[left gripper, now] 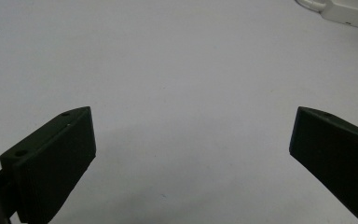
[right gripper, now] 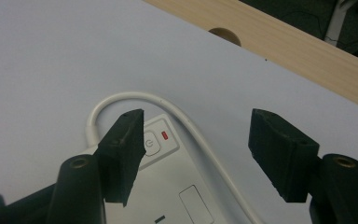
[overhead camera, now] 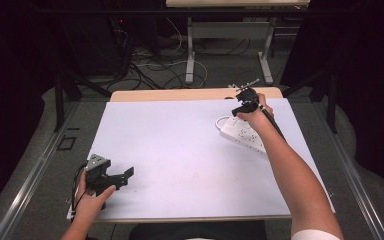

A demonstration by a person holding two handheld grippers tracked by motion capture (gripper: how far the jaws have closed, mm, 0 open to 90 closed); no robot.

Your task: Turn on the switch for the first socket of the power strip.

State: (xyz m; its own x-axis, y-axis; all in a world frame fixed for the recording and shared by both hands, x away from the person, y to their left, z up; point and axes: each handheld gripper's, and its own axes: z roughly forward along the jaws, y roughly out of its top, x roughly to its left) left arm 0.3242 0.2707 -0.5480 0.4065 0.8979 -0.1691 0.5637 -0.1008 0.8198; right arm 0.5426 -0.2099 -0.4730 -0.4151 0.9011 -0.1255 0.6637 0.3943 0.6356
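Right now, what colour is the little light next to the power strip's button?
Red. The little light beside the button on the white power strip shows best in the right gripper view.

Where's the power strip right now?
In the high view the power strip lies at the far right of the white sheet, under the right hand-held gripper, whose open jaws hover over its switch end.
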